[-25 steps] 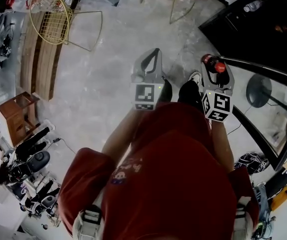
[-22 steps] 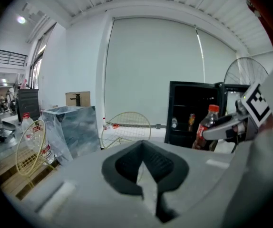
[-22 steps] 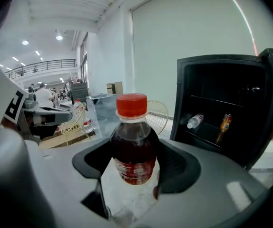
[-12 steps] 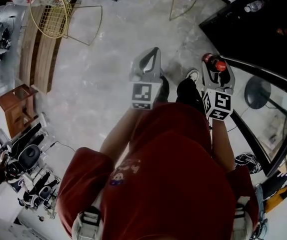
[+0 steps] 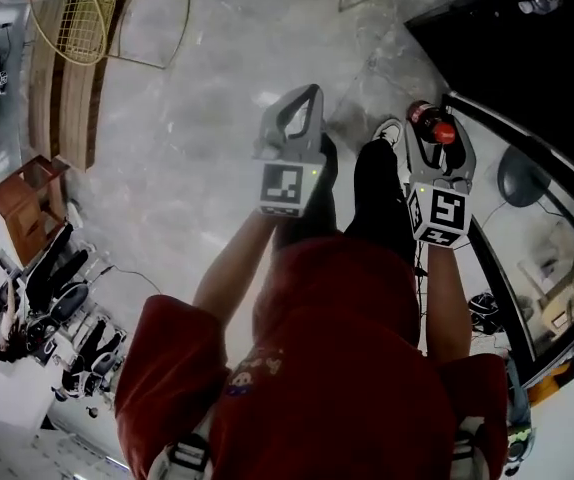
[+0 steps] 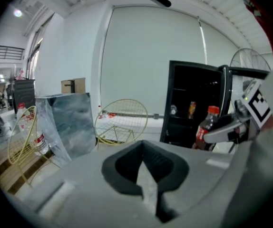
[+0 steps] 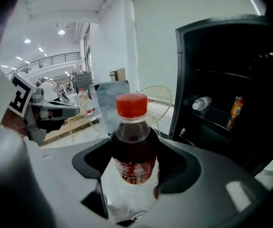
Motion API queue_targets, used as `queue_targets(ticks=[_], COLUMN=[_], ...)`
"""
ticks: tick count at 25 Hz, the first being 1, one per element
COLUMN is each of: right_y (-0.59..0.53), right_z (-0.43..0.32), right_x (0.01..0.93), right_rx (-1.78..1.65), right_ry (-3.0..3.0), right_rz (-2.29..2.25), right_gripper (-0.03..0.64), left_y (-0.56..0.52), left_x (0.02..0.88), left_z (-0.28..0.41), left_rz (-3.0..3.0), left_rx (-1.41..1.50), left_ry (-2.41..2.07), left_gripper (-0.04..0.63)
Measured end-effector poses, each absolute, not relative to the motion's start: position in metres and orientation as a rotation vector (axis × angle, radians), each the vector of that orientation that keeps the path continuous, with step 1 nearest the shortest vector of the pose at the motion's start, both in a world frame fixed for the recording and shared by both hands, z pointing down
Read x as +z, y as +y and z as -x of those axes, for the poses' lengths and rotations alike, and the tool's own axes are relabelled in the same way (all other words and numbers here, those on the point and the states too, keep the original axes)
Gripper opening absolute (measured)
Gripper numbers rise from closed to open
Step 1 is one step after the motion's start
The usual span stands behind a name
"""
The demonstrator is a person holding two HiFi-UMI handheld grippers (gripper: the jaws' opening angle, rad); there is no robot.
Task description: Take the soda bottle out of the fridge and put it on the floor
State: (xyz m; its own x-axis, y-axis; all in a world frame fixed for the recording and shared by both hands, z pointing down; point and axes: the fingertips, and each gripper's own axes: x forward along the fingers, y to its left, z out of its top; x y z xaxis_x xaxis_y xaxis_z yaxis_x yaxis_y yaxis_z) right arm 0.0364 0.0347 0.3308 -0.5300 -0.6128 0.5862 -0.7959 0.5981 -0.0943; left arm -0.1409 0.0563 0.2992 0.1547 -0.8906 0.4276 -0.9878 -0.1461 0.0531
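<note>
Upright in right gripper (image 7: 132, 171): soda bottle (image 7: 132, 137)

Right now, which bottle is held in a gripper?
The red-capped dark soda bottle, upright in the jaws of the right gripper; the clear bottle lies on its side on a fridge shelf.
</note>
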Motion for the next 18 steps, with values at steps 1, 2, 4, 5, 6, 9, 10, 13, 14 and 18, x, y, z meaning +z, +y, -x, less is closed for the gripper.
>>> queue_targets(ticks=[1, 2, 4, 5, 6, 9, 10, 13, 14, 18], right_y=[0.034, 0.033, 0.034, 0.033, 0.032, 0.026, 0.024, 0.015, 0.011, 0.003], right_z=[-0.036, -0.035, -0.031, -0.027, -0.023, -0.013, -0.011, -0.005, -0.002, 0.001], right_x=[0.344, 0.358, 0.389, 0.404, 0.42, 0.475, 0.498, 0.572, 0.597, 0.693], right_rx=[0.494, 0.504, 0.519, 0.521, 0.52, 0.519, 0.519, 0.487, 0.473, 0.456], right_ry=[-2.319, -2.313, -2.296, -2.29, -2.289, -2.298, -2.3, -2.304, -2.305, -2.314], right_rz=[-1.114, -1.11, -1.101, -1.097, -1.094, -1.087, -1.082, -1.061, -1.053, -1.022], right_gripper=[0.299, 0.299, 0.299, 0.299, 0.299, 0.299, 0.299, 0.299, 0.299, 0.299], left_y=[0.053, 0.05, 0.049, 0.049, 0.048, 0.046, 0.045, 0.036, 0.029, 0.008], left_x=[0.312, 0.325, 0.355, 0.372, 0.389, 0.446, 0.468, 0.545, 0.571, 0.662], left_z=[0.14, 0.14, 0.144, 0.148, 0.153, 0.159, 0.158, 0.154, 0.152, 0.144], left_rz=[-2.122, -2.127, -2.123, -2.114, -2.104, -2.107, -2.12, -2.192, -2.23, -2.335], left_rx=[0.431, 0.434, 0.434, 0.434, 0.43, 0.423, 0.428, 0.487, 0.513, 0.547], left_ry=[-1.8, -1.795, -1.785, -1.78, -1.78, -1.77, -1.756, -1.703, -1.687, -1.631], left_gripper=[0.0, 0.0, 0.0, 0.0, 0.0, 0.0, 0.0, 0.0, 0.0, 0.0])
